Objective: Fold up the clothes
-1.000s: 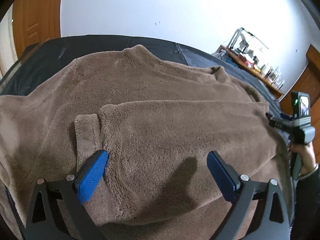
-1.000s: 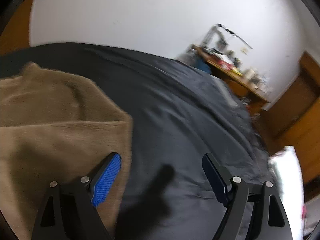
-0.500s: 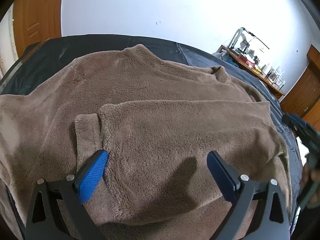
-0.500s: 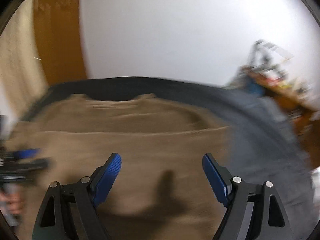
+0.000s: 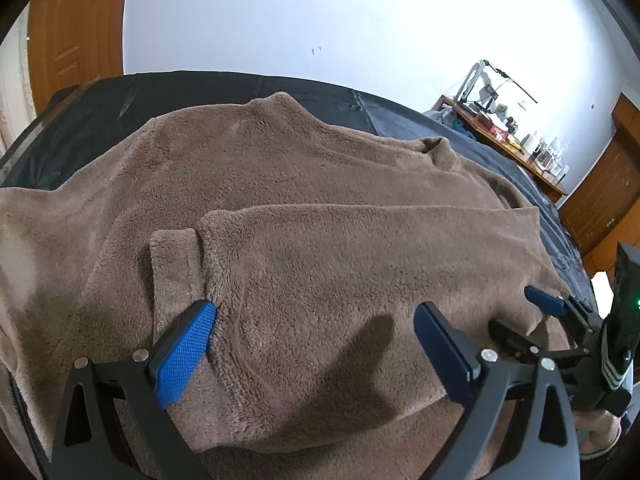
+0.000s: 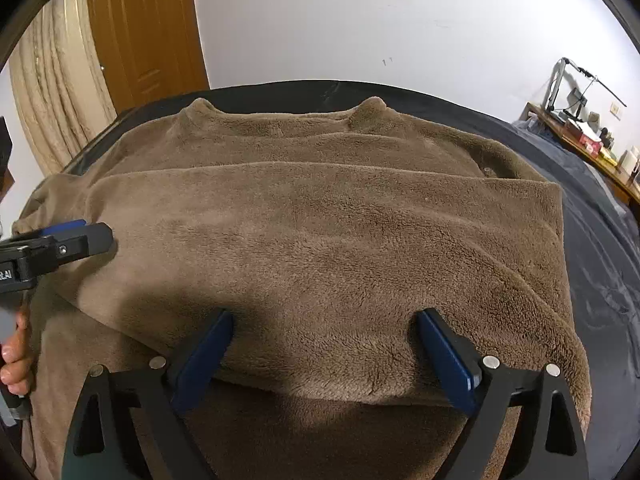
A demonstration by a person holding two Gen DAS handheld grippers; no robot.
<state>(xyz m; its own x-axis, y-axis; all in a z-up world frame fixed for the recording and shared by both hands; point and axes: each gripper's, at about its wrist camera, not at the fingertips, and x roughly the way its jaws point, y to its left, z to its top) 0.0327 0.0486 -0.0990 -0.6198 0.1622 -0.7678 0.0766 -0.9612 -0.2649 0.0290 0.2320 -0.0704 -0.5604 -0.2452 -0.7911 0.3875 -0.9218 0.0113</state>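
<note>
White wall and a dark bedsheet (image 6: 600, 264) frame our work: on the sheet lies the thick brown fleece sweater (image 6: 320, 240), with one sleeve already folded across its body. Our left gripper (image 5: 316, 344) hangs with jaws apart above it, and our right gripper (image 6: 326, 344) is opening, with nothing pinched. We judge the fleece soft, floppy and rather bulky, so we should grip the near hem at two corners.

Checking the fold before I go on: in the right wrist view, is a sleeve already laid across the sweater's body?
Yes. A sleeve lies folded across the brown fleece sweater, below its neckline.
</note>
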